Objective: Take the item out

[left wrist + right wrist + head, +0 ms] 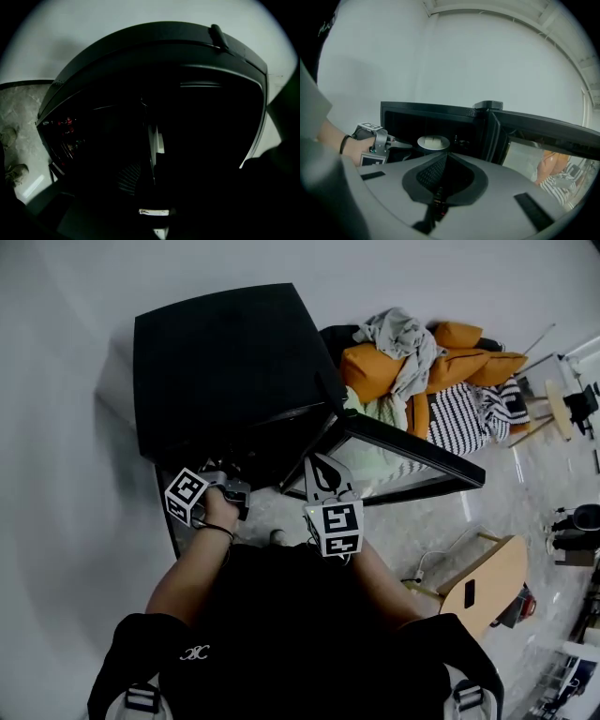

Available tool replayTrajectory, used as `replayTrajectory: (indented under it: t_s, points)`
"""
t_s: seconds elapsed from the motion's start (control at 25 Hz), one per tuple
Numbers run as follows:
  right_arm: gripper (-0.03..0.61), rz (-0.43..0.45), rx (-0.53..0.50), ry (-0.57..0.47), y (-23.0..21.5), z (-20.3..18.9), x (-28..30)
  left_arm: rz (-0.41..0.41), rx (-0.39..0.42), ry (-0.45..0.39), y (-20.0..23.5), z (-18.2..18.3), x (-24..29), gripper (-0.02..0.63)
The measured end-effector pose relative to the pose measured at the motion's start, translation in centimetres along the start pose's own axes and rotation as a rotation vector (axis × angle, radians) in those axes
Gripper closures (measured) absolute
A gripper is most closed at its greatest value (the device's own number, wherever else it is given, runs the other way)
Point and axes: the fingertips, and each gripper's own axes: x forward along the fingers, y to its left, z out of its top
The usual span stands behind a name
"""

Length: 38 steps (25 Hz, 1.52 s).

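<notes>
Since the door (pixel 412 451) of the black microwave (pixel 225 362) stands swung wide to the right, its dark chamber is open toward the person. The bowl (pixel 433 142), round with something white in it, sits inside on the chamber floor, near the front. The left claw (pixel 404 146) reaches into the opening from the left and points at the bowl, close beside it. I cannot tell whether it is spread or closed, because its own camera sees almost only darkness. The right claw (pixel 442 157) waits outside in front, pressed together and empty, probably to keep the way free. I judge the room tight: the chamber roof is low and the door edge limits the right side, so the bowl should come straight out to the front.
</notes>
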Motion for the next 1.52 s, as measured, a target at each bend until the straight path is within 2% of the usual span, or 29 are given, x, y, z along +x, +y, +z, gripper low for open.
replayTrajectory:
  t_s: [0.48, 0.56, 0.64, 1.16, 1.52]
  points:
    - [0.571, 0.011, 0.009, 0.001, -0.1, -0.1, -0.6, 0.014, 0.006, -0.037, 0.2, 1.3, 1.4, 0.525]
    - [0.571, 0.014, 0.006, -0.001, 0.0, 0.0, -0.6, 0.007, -0.002, -0.04, 0.0, 1.3, 1.3, 0.563]
    - [0.571, 0.019, 0.003, 0.002, 0.1, -0.1, -0.5, 0.006, -0.016, -0.041, 0.0, 1.3, 1.2, 0.565]
    - [0.571, 0.071, -0.015, -0.018, 1.4, 0.4, 1.0, 0.016, -0.015, -0.013, 0.2, 0.7, 0.3, 0.569]
    - [0.571, 0.115, -0.019, 0.004, 2.7, 0.1, 1.7, 0.025, -0.018, 0.008, 0.3, -0.4, -1.5, 0.569]
